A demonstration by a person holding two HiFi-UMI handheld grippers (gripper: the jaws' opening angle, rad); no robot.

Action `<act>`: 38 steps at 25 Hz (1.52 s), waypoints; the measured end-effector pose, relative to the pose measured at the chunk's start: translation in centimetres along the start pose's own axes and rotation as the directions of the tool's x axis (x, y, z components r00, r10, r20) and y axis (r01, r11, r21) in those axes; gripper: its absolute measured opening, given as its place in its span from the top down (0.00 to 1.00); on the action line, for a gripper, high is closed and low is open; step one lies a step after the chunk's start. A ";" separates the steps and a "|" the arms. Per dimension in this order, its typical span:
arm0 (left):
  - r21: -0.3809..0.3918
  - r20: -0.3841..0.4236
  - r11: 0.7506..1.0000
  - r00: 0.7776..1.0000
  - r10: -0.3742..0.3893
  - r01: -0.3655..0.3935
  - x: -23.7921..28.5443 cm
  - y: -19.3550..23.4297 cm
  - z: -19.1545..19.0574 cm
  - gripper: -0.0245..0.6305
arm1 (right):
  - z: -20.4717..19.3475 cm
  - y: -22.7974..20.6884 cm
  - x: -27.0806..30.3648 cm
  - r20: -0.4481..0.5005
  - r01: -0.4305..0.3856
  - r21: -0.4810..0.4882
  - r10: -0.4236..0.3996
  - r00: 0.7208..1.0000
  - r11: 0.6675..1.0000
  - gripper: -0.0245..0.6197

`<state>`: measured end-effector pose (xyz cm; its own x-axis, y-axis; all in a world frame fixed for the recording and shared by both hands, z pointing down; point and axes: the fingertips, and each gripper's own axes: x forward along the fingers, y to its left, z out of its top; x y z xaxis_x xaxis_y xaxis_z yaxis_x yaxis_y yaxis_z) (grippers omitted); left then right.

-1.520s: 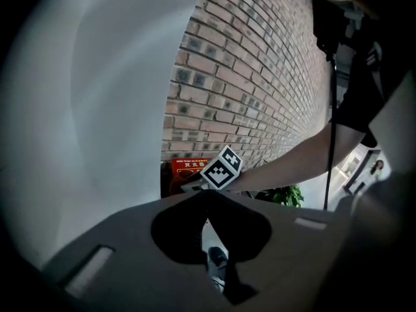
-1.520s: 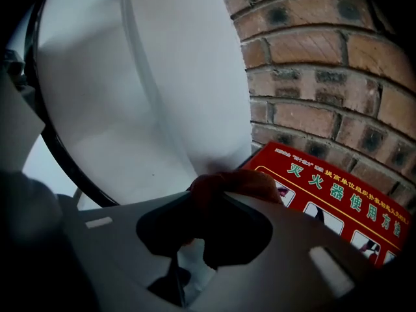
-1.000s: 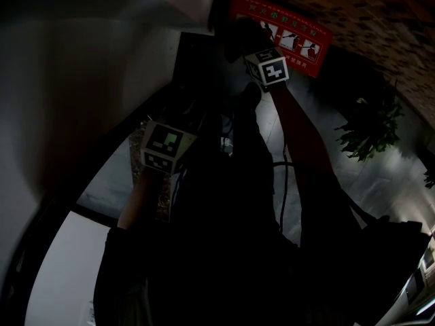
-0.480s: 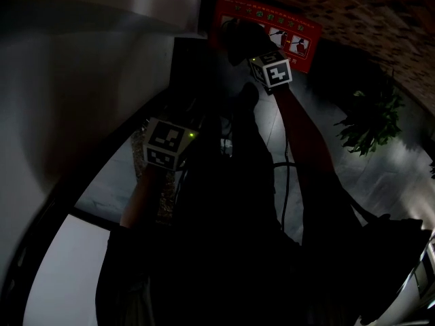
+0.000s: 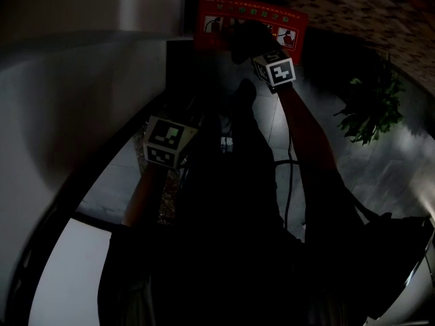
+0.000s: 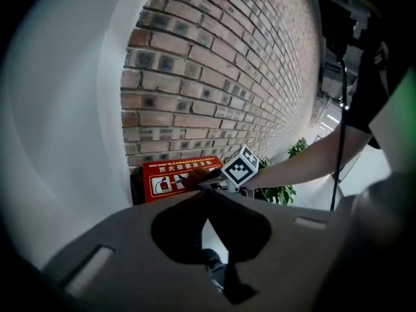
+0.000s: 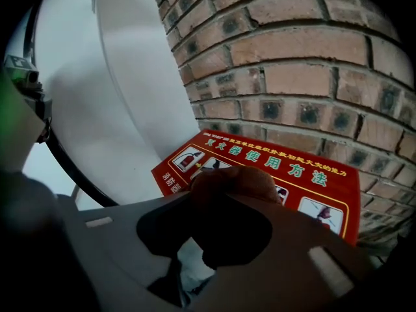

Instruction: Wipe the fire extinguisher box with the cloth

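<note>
Okay, head view: right gripper (image 5: 253,46) presses the cloth (image 5: 242,35) on the red fire extinguisher box (image 5: 207,15) by the brick wall (image 5: 346,2); left gripper (image 5: 178,131) hangs well apart. Left gripper view: jaws closed, empty. Right gripper view: jaws clamped on cloth; I'd sweep flat with even pressure, edge to edge.

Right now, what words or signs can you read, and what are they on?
"灭火器使用方法": big yellow characters on the red face of the fire extinguisher box.
Smaller yellow print along the box's edges: too small to read.
Picture panels of an extinguisher on the box, partly covered by the cloth: no readable words.
Marker cubes: black-and-white square patterns only, no words.
</note>
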<state>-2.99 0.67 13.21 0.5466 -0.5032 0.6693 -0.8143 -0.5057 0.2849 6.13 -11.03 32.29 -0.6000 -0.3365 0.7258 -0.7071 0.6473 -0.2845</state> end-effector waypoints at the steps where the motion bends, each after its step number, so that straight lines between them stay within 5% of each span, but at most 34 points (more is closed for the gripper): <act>1: 0.001 -0.001 1.000 1.000 -0.004 0.004 0.2 -0.2 0.2 0.96 | -0.2 -0.3 -0.3 0.001 0.003 0.006 -0.003 1.000 1.000 0.83; 38: 0.015 -0.010 1.000 1.000 -0.017 0.017 1.4 -2.1 0.8 0.96 | -4.3 -8.1 -7.2 0.018 0.144 0.081 -0.145 0.989 0.986 0.83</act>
<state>-0.35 0.45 13.05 0.5585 -0.4877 0.6710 -0.8018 -0.5248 0.2859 17.83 -10.87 32.05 -0.4973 -0.4392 0.7482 -0.8140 0.5346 -0.2272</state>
